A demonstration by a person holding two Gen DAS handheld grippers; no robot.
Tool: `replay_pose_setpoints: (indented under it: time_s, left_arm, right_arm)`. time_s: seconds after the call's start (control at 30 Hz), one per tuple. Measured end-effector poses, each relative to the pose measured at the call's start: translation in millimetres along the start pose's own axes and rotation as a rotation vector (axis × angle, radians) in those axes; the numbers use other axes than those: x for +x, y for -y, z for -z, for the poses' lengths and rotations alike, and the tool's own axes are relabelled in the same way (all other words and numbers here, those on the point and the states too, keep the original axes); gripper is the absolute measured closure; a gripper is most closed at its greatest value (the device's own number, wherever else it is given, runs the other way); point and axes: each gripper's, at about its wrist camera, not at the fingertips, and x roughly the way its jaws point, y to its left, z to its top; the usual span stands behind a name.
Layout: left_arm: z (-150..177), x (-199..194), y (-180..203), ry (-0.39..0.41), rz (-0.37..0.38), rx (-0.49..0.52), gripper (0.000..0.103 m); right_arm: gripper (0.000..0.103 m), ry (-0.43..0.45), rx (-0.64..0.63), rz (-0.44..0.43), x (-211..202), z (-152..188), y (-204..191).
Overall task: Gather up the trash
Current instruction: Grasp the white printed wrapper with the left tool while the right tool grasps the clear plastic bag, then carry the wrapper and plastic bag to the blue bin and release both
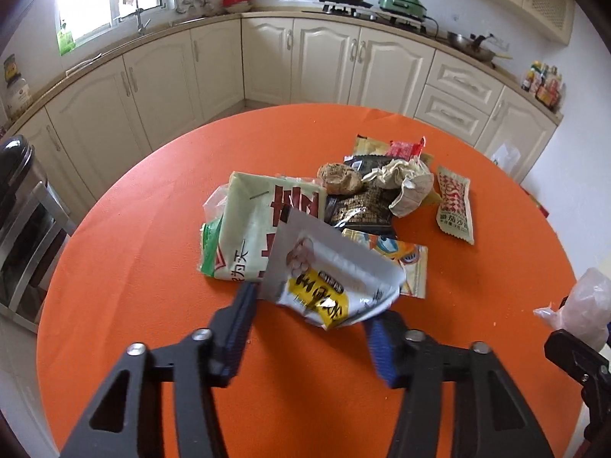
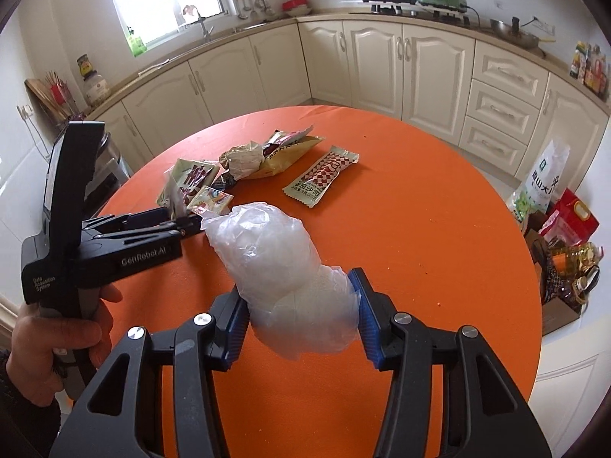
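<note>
The left gripper (image 1: pixel 311 307) has its ribbed blue pads partly closed on a crumpled white foil snack pouch with a yellow label (image 1: pixel 328 278), pinching its lower corners just above the round orange table (image 1: pixel 152 229). The right gripper (image 2: pixel 301 318) clamps a bunched, translucent plastic bag (image 2: pixel 275 259), its soft film bulging between the pads and rising above them. Behind the pouch lies a loose heap of trash: a flat pale-green packet with red lettering (image 1: pixel 248 225), a glossy black wrapper (image 1: pixel 359 202), a wad of crumpled paper (image 1: pixel 404 183) and a flat red-checked ketchup sachet (image 1: pixel 454 206) lying slightly apart.
</note>
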Motion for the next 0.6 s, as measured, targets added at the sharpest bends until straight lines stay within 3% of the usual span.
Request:
replay_pose_setpoints:
  time_s: [0.03, 0.1, 0.2, 0.33, 0.6]
  left_arm:
    - [-4, 3, -5, 0.005, 0.017, -0.013, 0.074]
    - [-6, 6, -19, 0.006, 0.048, -0.043, 0.084]
    - [-11, 10, -36, 0.013, 0.055, -0.048, 0.092]
    - [-12, 8, -47, 0.033, 0.064, -0.044, 0.093]
    - [27, -26, -55, 0.058, 0.101, -0.05, 0.093]
  right_arm:
    - [0.053, 0.002, 0.003, 0.001, -1, 0, 1]
    - [0.053, 0.006, 0.012, 0.002, -4, 2, 2]
    - [0.053, 0.006, 0.013, 0.004, -7, 4, 2]
    - [0.053, 0.011, 0.016, 0.002, -13, 7, 0]
    - [0.053, 0.022, 0.026, 0.0, -23, 14, -2]
